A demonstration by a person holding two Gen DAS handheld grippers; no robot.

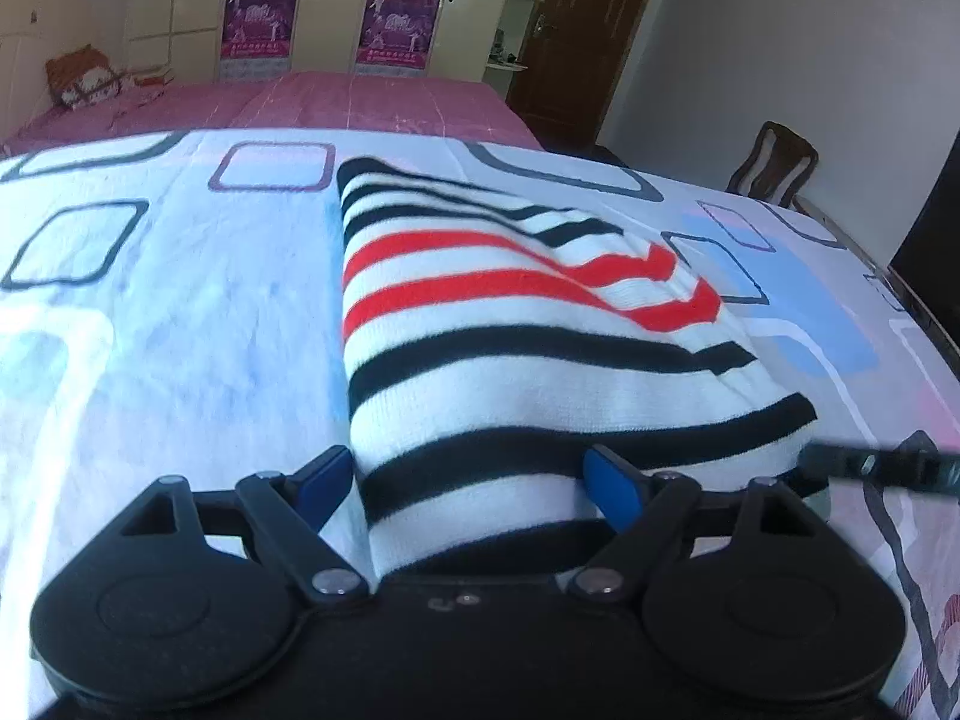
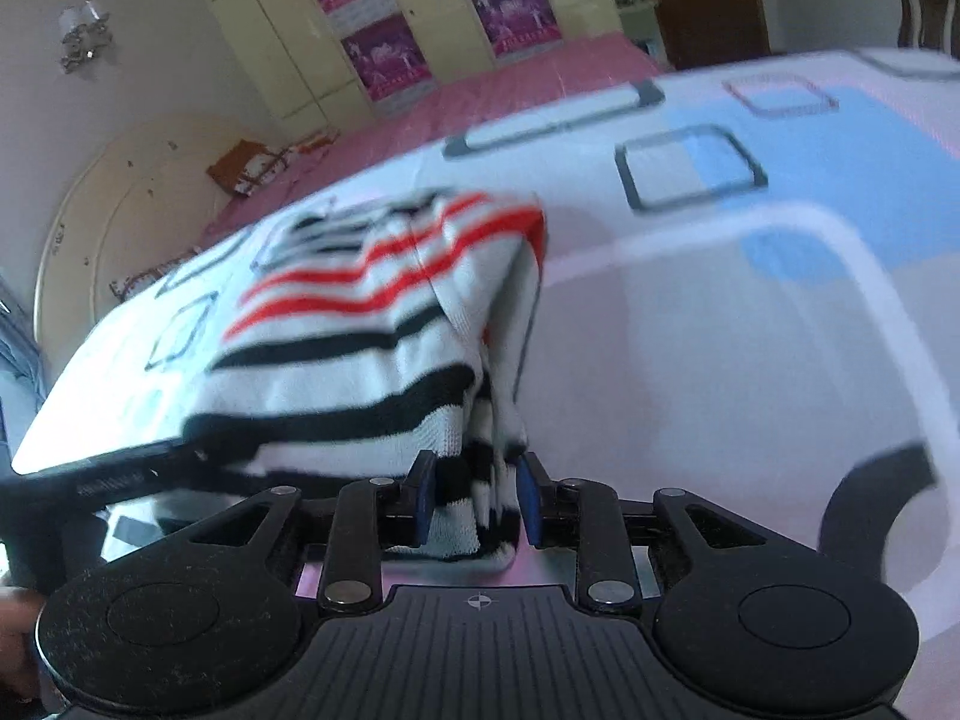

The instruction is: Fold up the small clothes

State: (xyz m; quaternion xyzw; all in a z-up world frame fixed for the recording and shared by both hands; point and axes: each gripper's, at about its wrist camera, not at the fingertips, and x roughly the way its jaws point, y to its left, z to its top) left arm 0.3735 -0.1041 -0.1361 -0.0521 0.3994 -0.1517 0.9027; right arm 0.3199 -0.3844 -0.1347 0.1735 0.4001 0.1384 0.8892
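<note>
- We found the white knitted garment with black and red stripes (image 1: 516, 324) lying in the centre of the left wrist view, on the pale bedsheet printed with blue and grey rounded squares (image 1: 180, 312), already doubled over, with a straight folded edge running down its left side.
- Our left gripper (image 1: 462, 480) stood wide, its blue pads (image 1: 612, 486) straddling the near hem at the bottom of the frame; the pads did not press the cloth, so it gripped nothing.
- Our right gripper (image 2: 474, 498) sat at the lower middle of its own view, jaws narrowed on a bunched corner of the same striped knit; several layers were pinched between the blue pads (image 2: 420, 501), and the cloth rose from the sheet towards them (the frame was blurred, so we could not count the layers).
- We judged the step in hand to be carrying that lifted side across for another fold.
- To do it well, we thought the pinch should hold every layer, since the knit looked soft and likely to slip.
- We reckoned the wide gripper should keep the near hem flat as an anchor, so the existing crease would not drag.
- We would have laid the carried edge level with the straight left edge, then released only once the cloth rested flat.
</note>
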